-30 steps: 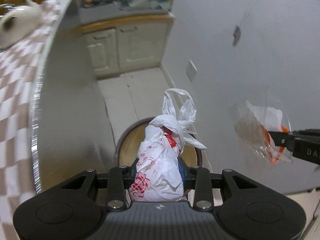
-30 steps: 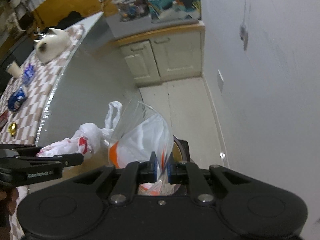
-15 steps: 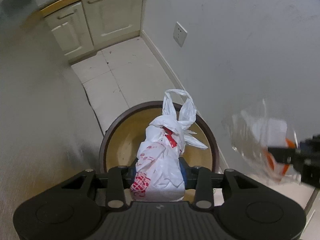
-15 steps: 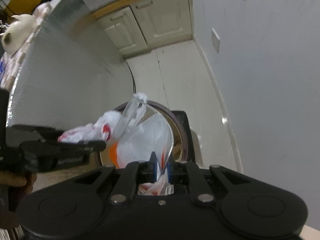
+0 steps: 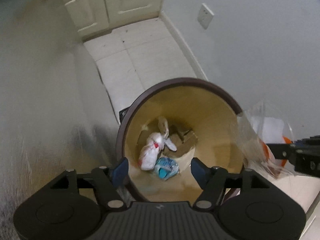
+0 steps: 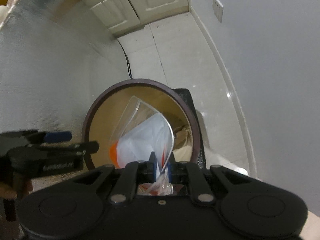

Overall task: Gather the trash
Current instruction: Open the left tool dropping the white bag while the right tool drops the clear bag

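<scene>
White tied bag point(image 5: 152, 154) lies in bin point(image 5: 180, 84) below spread left claw point(image 5: 160, 170); right claw point(image 6: 161, 169) pinches clear bag point(image 6: 144, 132).

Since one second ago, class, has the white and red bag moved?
Yes. The white and red bag left the open left gripper and dropped to the bottom of the bin.

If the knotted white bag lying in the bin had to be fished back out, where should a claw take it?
By the loose handle ears above its knot, coming straight down through the bin mouth. The white bag lies deep at the bottom beside a blue wrapper; its ears point up and away, thin enough to pinch.
</scene>
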{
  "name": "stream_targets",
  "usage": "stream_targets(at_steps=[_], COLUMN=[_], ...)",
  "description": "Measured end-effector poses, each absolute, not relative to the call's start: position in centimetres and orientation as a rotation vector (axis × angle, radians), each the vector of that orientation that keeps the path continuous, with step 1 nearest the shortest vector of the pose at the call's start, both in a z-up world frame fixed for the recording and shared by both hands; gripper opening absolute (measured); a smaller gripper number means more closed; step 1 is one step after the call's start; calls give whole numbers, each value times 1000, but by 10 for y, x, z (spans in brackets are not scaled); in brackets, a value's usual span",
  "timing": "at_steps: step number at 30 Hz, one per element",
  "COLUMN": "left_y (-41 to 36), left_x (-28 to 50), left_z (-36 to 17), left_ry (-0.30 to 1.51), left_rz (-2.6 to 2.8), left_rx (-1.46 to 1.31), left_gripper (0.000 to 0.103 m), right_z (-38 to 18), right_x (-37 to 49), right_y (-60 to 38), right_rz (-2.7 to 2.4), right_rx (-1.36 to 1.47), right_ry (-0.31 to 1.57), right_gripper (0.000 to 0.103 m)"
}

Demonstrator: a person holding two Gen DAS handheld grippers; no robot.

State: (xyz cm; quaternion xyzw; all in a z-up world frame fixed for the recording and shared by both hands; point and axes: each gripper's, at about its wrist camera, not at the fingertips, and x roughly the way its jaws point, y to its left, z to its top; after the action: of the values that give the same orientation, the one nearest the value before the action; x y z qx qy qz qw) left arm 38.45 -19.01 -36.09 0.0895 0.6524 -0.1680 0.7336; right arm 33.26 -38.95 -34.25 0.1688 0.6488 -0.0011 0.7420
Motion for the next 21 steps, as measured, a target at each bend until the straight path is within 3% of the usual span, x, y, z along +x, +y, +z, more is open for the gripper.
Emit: stream_targets(at_steps=[2, 9, 17, 21], left_y=[-185, -170, -167, -165], left_x=[381, 370, 367, 364], left_z=[-364, -367, -365, -362], left_ry=[1448, 1483, 1490, 1490], left_rz=[-349, -303, -261, -246], left_rx=[180, 149, 133, 122], left_gripper=[74, 87, 97, 102], right_z=[-350, -376, -378, -369], right_x=[335, 333, 322, 314], right_y=[-386, -380, -380, -386], right_rz=[-3, -5, 26, 38], right_rx=[384, 370, 300, 283], right_ry=[1432, 1478, 1500, 1479], right_gripper=[13, 34, 36, 42])
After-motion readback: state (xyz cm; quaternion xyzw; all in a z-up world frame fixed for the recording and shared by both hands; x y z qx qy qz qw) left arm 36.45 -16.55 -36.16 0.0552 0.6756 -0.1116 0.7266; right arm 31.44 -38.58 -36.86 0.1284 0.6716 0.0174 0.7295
